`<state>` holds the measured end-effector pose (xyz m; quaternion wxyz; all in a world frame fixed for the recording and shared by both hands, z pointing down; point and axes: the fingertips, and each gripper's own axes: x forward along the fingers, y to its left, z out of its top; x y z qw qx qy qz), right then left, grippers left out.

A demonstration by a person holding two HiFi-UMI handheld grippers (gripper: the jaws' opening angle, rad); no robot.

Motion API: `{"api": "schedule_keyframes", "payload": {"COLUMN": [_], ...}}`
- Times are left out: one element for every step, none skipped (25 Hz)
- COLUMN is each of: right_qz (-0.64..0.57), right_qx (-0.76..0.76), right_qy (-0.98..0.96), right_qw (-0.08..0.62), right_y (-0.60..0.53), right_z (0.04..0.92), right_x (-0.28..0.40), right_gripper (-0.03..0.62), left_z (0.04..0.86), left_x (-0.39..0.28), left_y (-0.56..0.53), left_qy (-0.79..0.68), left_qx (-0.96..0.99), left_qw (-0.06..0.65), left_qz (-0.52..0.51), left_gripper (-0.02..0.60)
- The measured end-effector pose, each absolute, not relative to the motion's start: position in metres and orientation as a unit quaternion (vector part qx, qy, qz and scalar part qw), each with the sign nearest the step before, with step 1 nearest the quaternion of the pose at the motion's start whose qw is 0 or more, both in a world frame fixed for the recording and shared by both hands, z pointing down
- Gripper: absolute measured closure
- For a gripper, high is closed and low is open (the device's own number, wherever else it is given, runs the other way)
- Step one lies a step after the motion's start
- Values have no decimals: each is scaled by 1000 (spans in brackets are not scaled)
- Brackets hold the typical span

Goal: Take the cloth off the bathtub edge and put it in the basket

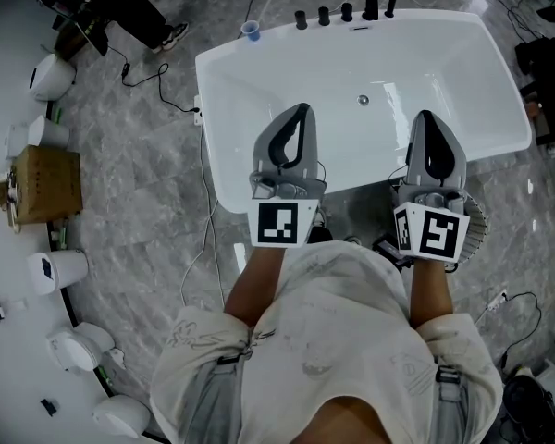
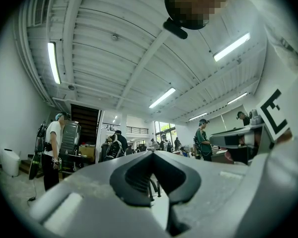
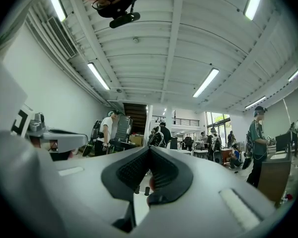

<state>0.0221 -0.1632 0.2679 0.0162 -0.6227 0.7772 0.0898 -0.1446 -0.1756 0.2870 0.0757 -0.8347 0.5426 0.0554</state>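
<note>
In the head view, the left gripper (image 1: 301,111) and the right gripper (image 1: 427,117) were held side by side at frame centre, over the near rim of the bathtub (image 1: 229,74). Both had their jaws together with nothing between them. The basket (image 1: 478,222) stood at centre right, partly hidden behind the right gripper. The cloth could not be made out.

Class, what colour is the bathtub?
The bathtub is white; the head view shows it best.

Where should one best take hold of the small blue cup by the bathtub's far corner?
Probably grip the blue cup across its round wall, coming from above or from the floor side: it seems to stand upright at the corner of the bathtub rim, and black knobs line the rim on its other side.
</note>
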Motion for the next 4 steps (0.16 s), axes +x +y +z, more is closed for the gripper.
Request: {"api": "schedule_keyframes", "payload": {"right_qz": [90, 91, 92, 93], "right_qx": [-623, -623, -623, -624], "right_qy": [777, 777, 776, 776], "right_qw": [16, 15, 14, 13], "right_y": [-163, -164, -164, -165], "right_z": [267, 267, 266, 266], "right_x": [21, 21, 21, 20], "right_gripper": [592, 592, 592, 592], "left_z": [287, 286, 286, 285], "left_x": [-145, -145, -145, -145], "left_y": [-176, -177, -178, -179], "left_qy": [543, 543, 543, 542], "left_qx": [-835, -835, -835, -835], "left_qw": [75, 74, 73, 72], "left_qz": [57, 58, 59, 60], "left_gripper": [584, 584, 584, 584]}}
